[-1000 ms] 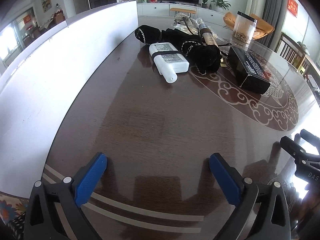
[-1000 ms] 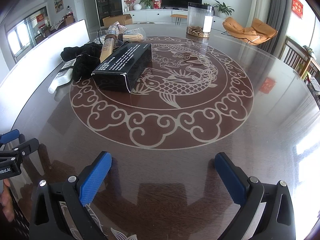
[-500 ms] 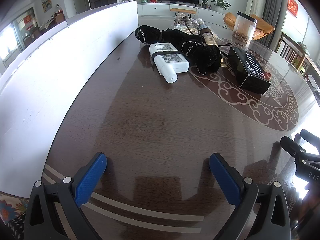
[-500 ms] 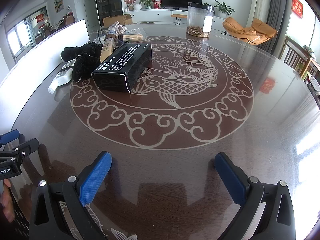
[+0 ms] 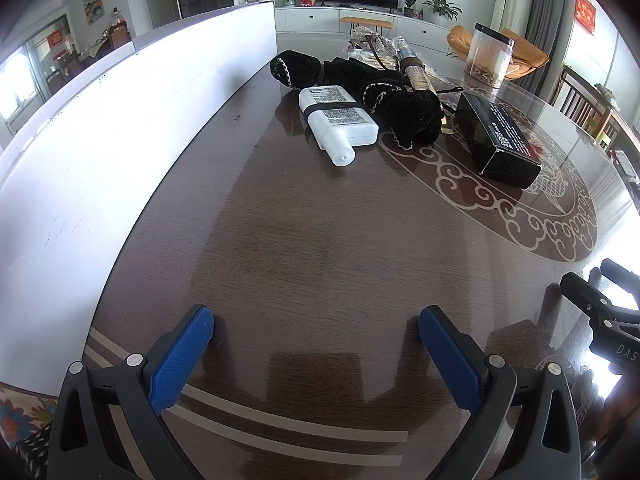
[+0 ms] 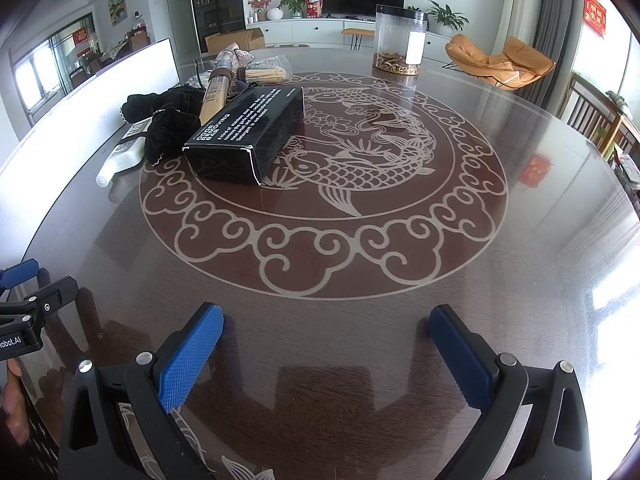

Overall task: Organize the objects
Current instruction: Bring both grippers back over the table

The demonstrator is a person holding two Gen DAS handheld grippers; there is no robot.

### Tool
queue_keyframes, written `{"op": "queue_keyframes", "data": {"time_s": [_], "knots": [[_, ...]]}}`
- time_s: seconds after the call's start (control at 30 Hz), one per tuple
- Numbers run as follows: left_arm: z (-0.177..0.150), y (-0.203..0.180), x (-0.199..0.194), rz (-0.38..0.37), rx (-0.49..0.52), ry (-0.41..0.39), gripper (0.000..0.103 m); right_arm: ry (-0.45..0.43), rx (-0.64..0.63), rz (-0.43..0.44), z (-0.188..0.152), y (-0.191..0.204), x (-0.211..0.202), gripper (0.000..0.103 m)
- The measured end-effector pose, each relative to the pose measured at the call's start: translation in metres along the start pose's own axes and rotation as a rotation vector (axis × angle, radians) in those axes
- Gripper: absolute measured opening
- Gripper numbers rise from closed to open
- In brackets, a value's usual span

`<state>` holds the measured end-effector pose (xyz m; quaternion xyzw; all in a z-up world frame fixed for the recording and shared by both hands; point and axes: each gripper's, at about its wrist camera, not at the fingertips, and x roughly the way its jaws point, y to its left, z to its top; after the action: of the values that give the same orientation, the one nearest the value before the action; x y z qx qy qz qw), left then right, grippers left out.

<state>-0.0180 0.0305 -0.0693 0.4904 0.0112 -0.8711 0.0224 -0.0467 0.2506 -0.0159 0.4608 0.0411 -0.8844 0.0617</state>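
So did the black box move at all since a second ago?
No. In the right wrist view the black box sits at the same spot on the table's fish pattern, its near corner on the inner ring as before.

Your left gripper (image 5: 316,332) hangs over the bare dark table (image 5: 304,240), jaws wide apart and holding nothing. Far ahead a white bottle (image 5: 338,122) lies touching black fabric (image 5: 396,100), with a black box (image 5: 498,140) to their right. A white board (image 5: 120,128) runs along the left edge.

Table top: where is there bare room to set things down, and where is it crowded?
Bare: the table from both open grippers up to the black box, plus the right half. Crowded: far left, where white bottle, black cloth and box cluster beside the white board.
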Motion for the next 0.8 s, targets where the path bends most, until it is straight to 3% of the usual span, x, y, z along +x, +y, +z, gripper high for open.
{"op": "queue_keyframes", "data": {"time_s": [0.8], "knots": [[0.0015, -0.0008, 0.0007, 0.0, -0.002, -0.005, 0.103, 0.003, -0.001, 0.002, 0.0001, 0.0001, 0.0009, 0.103]]}}
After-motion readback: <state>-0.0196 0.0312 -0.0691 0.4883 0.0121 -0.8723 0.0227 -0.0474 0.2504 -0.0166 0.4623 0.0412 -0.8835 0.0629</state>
